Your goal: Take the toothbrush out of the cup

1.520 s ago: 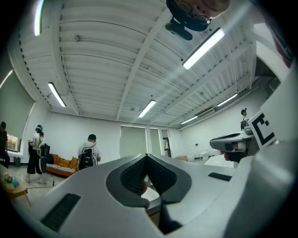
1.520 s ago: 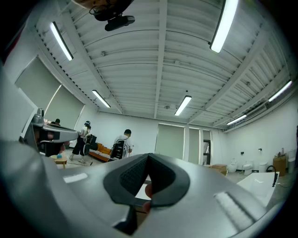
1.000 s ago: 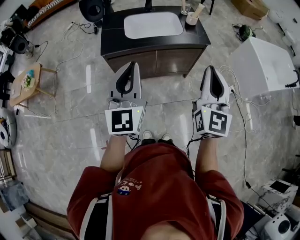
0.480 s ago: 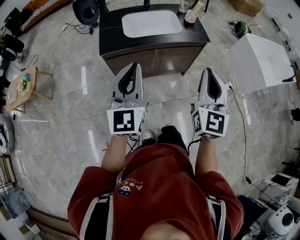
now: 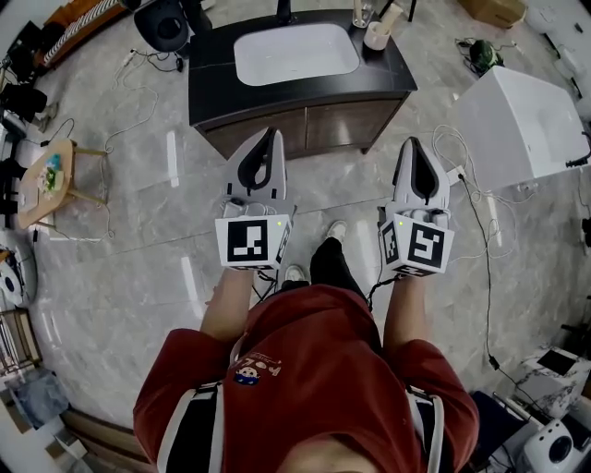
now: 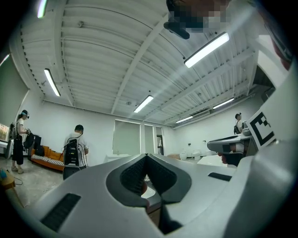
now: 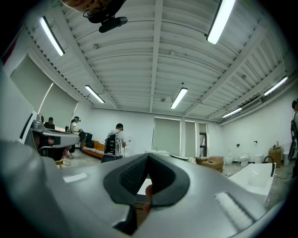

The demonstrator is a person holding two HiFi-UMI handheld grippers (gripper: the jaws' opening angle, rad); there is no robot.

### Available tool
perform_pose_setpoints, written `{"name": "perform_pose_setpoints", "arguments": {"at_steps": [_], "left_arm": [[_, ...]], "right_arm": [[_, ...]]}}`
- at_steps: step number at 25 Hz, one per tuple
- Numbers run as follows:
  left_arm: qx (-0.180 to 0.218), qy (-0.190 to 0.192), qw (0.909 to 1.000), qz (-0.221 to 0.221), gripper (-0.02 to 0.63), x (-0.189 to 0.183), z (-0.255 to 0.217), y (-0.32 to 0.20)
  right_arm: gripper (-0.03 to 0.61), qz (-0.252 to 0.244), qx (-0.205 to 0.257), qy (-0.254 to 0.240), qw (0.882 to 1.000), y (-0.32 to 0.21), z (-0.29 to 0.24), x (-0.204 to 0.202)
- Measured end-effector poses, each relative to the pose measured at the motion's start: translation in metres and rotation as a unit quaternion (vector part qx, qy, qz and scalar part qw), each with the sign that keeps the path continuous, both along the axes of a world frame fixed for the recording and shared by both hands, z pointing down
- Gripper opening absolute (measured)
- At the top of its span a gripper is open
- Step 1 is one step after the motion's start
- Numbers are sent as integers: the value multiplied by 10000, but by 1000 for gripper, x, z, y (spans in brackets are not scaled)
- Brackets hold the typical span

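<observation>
In the head view a pale cup (image 5: pixel 376 37) stands on the back right corner of a dark vanity (image 5: pixel 208 78) with a white sink (image 5: pixel 295 54). A light toothbrush (image 5: pixel 391 16) sticks out of the cup. My left gripper (image 5: pixel 273 136) and right gripper (image 5: pixel 414 144) are held side by side over the floor, well short of the vanity. Each points toward it. Both are shut with nothing between the jaws. The left gripper view shows the left gripper (image 6: pixel 146 155) with its pads together, and the right gripper view shows the same for the right gripper (image 7: pixel 149 155).
A clear glass (image 5: pixel 363 11) stands next to the cup. A white tub (image 5: pixel 517 125) sits on the floor at the right, with cables (image 5: pixel 471 222) trailing beside it. A small wooden table (image 5: pixel 51 171) is at the left. People (image 6: pixel 74 146) stand far across the room.
The person has stepped toward the vanity, one foot now forward between the grippers. Both grippers moved along, still shut, and sit slightly lower in the view.
</observation>
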State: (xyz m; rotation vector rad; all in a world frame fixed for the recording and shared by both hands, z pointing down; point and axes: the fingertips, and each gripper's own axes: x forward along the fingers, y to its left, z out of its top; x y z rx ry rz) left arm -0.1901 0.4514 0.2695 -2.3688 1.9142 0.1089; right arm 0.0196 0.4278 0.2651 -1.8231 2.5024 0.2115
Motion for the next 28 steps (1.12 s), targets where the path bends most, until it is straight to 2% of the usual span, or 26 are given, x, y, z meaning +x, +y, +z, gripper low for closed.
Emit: {"name": "perform_pose_setpoints", "arguments": {"at_steps": [6,17,23,28], "left_arm": [[-8,-93,10000,14,5,28,2,-70],[-1,-203,9997,160,5,105,-2,-185],[64,-242,9994,239,5,137,-12,-219],[3,-238,9994,270,5,144,-10,-240]], "right_arm": [[9,-8,-10,-106,9999,-67,3,25],[9,70,34,-173,9998,-177,0,99],[9,138,69,-248,9996,-211,-4,133],[9,133,-6,-289,9995,-232,4,139]]}}
